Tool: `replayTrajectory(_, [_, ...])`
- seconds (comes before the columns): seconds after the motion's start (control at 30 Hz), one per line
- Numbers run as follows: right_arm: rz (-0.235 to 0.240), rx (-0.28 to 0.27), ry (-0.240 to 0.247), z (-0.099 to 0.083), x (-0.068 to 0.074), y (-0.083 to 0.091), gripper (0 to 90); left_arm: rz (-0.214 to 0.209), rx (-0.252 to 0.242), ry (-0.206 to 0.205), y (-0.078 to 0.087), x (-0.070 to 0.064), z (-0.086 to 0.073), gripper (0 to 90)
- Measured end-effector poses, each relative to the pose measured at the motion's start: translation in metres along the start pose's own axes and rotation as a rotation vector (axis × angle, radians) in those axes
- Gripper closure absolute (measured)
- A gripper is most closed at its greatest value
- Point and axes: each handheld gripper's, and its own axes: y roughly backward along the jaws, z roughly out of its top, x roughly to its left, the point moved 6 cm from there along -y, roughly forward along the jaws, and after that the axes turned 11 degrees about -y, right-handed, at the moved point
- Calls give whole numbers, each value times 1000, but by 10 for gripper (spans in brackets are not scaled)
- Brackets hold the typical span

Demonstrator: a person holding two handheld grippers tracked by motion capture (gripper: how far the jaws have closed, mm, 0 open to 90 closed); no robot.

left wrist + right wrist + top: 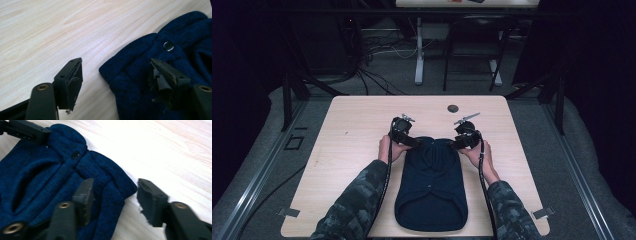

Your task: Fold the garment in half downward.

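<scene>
A dark blue knitted garment (432,185) lies flat on the wooden table (357,125), its narrow end pointing away from the person. My left gripper (416,142) is at that end's left corner and my right gripper (452,144) at its right corner. In the left gripper view the left gripper (116,75) stands open, one jaw over bare wood and the other over the knit (140,72) near a dark snap button (168,46). In the right gripper view the right gripper (113,192) is open astride the garment's corner (112,185), with a snap button (75,154) farther off.
A small dark round disc (453,108) lies on the table beyond the grippers. The table's far and left parts are bare wood. Past the far edge stand desk legs (419,50), cables and dark frame posts on grey floor.
</scene>
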Motion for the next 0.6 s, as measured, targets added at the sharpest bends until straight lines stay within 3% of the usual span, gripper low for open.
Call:
replayTrajectory(0.23, [4,19,-50,-4,-10,-13,561,-19,26,-2,-10,-2,-2,409])
replayTrajectory(0.5, [14,64,-19,-7,-10,-19,629,-47,19,-18,-13,-3,-4,512])
replayTrajectory(0.6, [24,104,-12,-7,-10,-18,667,-58,16,-17,-14,-3,-5,538])
